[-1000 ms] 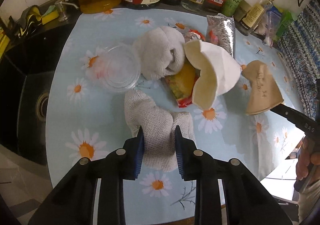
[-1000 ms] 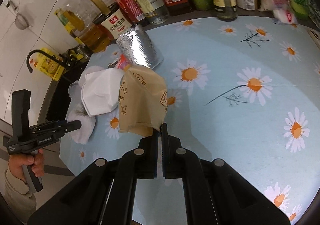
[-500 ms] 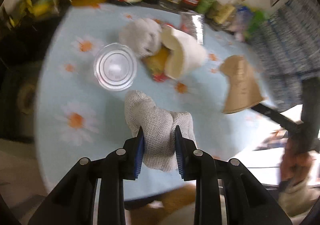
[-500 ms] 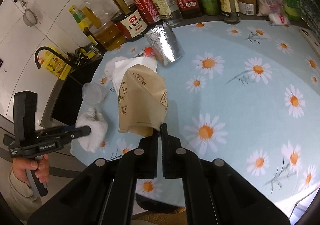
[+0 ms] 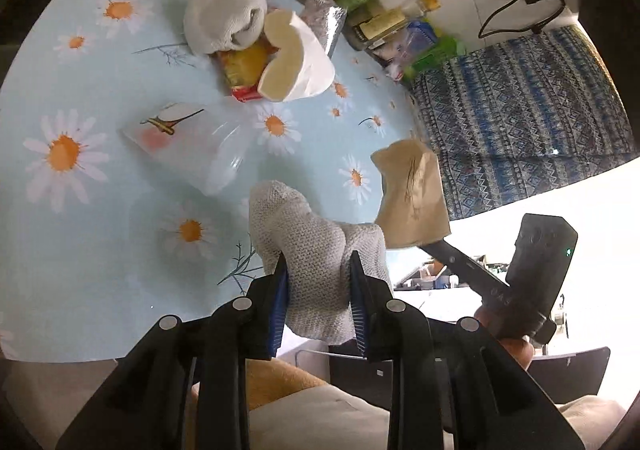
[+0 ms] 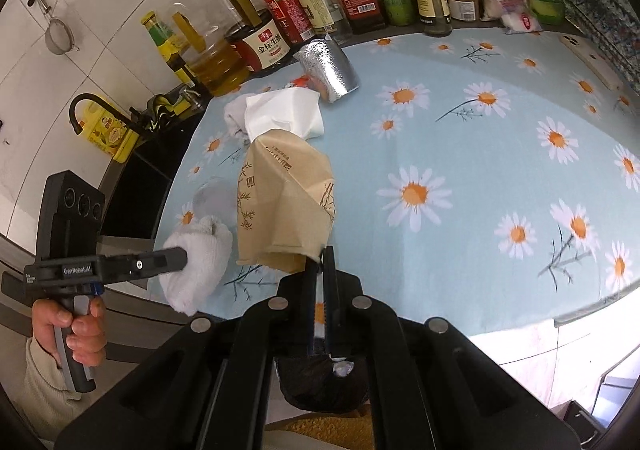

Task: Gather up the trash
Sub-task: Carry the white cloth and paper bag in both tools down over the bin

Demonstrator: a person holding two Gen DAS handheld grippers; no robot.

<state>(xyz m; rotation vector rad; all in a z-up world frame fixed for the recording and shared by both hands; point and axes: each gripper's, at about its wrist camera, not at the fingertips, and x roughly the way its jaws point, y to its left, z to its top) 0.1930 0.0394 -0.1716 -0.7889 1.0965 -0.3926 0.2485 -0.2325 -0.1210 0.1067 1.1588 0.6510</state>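
My left gripper (image 5: 318, 274) is shut on a crumpled white paper towel (image 5: 316, 246) and holds it above the table's near edge; it also shows in the right wrist view (image 6: 196, 262). My right gripper (image 6: 320, 262) is shut on a brown paper bag (image 6: 284, 201), lifted off the table; the bag shows in the left wrist view (image 5: 412, 197). On the table lie a clear plastic cup (image 5: 188, 145) on its side, a white paper bag (image 5: 296, 61), a yellow snack wrapper (image 5: 244, 67), another white towel wad (image 5: 224, 17) and a silver foil packet (image 6: 328, 69).
The daisy-print tablecloth (image 6: 480, 153) covers a round table. Sauce and oil bottles (image 6: 280, 21) line the back edge. A black sink with a tap (image 6: 88, 109) lies to the left. A patterned blue cloth (image 5: 520, 109) hangs to the right. A black bag (image 6: 320, 382) sits below the table edge.
Both grippers have pulled back from the table with their loads, past its near edge. The clear cup now lies on its side. The left view has tilted.
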